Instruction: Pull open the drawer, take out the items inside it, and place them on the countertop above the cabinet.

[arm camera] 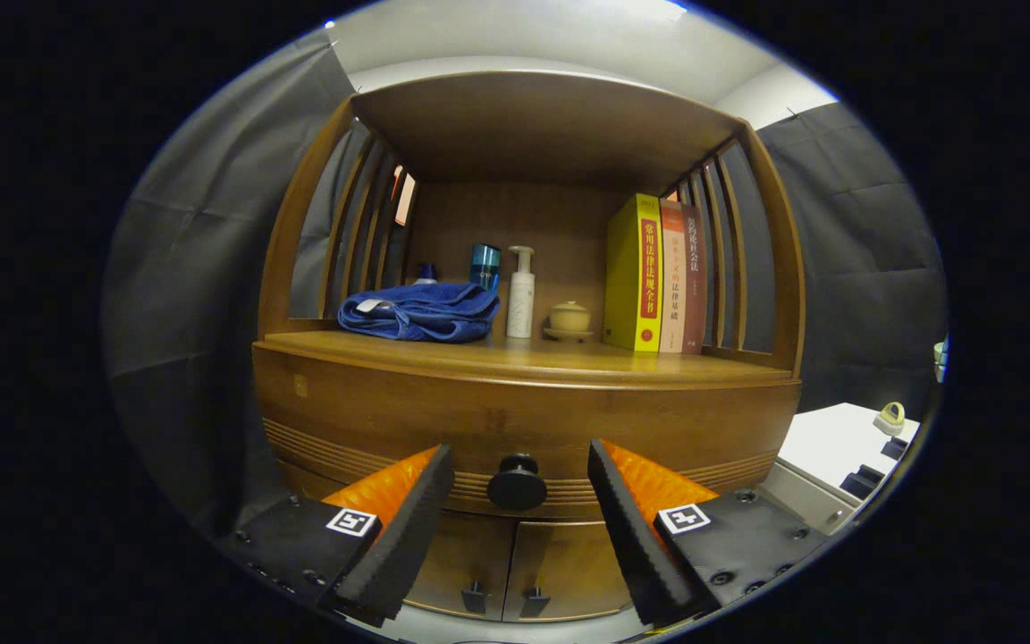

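Observation:
A wooden cabinet stands straight ahead. Its drawer front (372, 420) is closed and carries a round dark knob (517, 483). My gripper (519, 465) is open, with the knob sitting in the gap between the two fingertips, neither finger touching it. The countertop (515, 356) above the drawer holds a folded blue towel (421, 313), a white pump bottle (521, 293), a teal cup (485, 266), a small lidded ceramic jar (569, 317) and three upright books (658, 275). What lies inside the drawer is hidden.
Below the drawer are two small cabinet doors (515, 568) with dark handles. Slatted wooden sides and a top shelf (542, 125) box in the countertop. A white table (837, 438) with small items stands to the right of the cabinet.

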### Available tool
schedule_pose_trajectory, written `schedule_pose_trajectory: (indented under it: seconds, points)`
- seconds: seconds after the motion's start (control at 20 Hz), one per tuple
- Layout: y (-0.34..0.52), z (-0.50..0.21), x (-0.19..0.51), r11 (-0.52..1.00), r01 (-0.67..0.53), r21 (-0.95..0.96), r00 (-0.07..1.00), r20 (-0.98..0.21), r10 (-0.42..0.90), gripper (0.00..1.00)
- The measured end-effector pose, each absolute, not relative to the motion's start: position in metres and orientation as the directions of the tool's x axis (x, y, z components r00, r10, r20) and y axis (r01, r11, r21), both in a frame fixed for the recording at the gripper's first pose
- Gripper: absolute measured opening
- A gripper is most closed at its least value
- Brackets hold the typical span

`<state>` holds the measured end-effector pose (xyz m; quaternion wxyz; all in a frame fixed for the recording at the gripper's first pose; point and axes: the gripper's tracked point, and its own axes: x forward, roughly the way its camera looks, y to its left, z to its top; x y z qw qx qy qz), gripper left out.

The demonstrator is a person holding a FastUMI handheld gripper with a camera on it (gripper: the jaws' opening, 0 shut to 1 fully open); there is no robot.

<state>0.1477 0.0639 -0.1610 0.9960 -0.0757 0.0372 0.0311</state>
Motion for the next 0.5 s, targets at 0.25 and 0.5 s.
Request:
schedule_pose_trajectory:
  seconds: [0.25, 0.5]
  points:
    - [0.056, -0.192, 0.174, 0.991, -0.039, -0.128, 0.99, -0.14, 0.021, 0.99]
    - [0.051, -0.195, 0.186, 0.986, -0.036, -0.164, 0.991, -0.134, 0.014, 0.85]
